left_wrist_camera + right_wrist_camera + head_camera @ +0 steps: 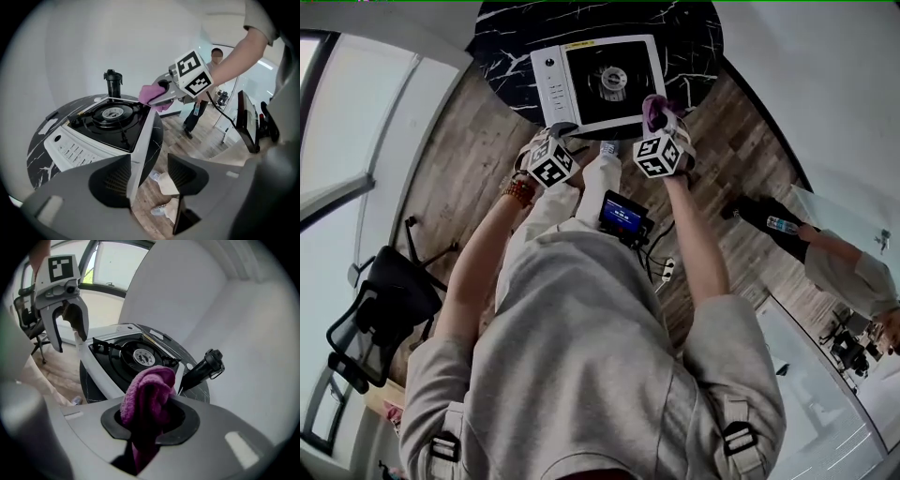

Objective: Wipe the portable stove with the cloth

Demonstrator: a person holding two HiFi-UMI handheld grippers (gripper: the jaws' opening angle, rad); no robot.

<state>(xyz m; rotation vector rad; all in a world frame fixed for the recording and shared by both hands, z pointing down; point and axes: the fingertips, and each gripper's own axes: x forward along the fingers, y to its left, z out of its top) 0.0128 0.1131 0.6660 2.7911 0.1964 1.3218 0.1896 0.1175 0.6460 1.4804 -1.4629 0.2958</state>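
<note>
The portable stove (600,82), white with a black top and a round burner, sits on a round black marble table (684,37). My right gripper (661,131) is shut on a bunched purple cloth (654,111) at the stove's near right corner. In the right gripper view the cloth (147,390) fills the jaws, in front of the stove (126,357). My left gripper (553,150) stands open at the stove's near left corner. In the left gripper view the stove's white side edge (140,150) runs between the pads, close to the left one and apart from the right one.
A black bottle (112,83) stands on the table beyond the stove. A black office chair (380,309) is on the wooden floor at the left. Another person (834,262) stands at the right. A small lit screen (623,216) hangs at my waist.
</note>
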